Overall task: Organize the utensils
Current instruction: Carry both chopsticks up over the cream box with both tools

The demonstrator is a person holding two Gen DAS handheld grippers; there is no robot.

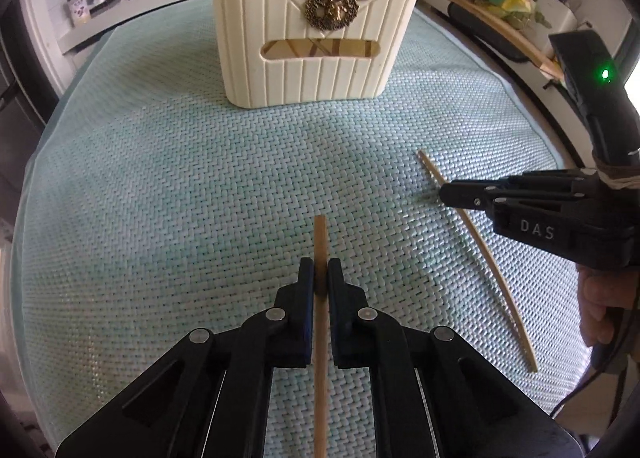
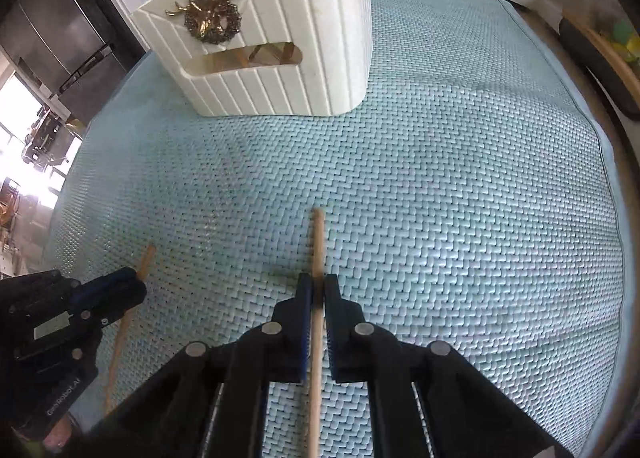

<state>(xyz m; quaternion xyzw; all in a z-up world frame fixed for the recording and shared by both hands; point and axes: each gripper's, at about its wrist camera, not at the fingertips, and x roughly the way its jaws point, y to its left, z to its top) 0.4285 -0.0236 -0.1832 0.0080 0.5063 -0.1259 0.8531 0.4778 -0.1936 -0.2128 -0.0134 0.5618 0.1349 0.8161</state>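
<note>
The left tool [image 1: 321,278] has its jaws pinched onto a wooden chopstick [image 1: 320,242], which runs straight down the gap between the pads and pokes out a short way beyond the tips. The right tool [image 2: 319,290] is clamped the same way on a second chopstick [image 2: 318,242]; seen from the left wrist view, that stick lies slanted across the woven pale-green placemat [image 1: 160,198], with the right tool gripping it near its far end. Both sticks sit low over the mat, and whether either has cleared it I cannot tell.

Beyond them, at the far side of the mat, stands the cream ribbed utensil holder [image 1: 312,70] with a brass stag emblem [image 1: 330,6]; more chopsticks already stand in it, visible through its front slot and above its rim.

Judging by this, the pick-up step is just completed on both sides. The next move calls for lifting each stick, tipping it towards upright and carrying it over the holder's open top, one at a time so the two tools do not crowd each other at the rim.
</note>
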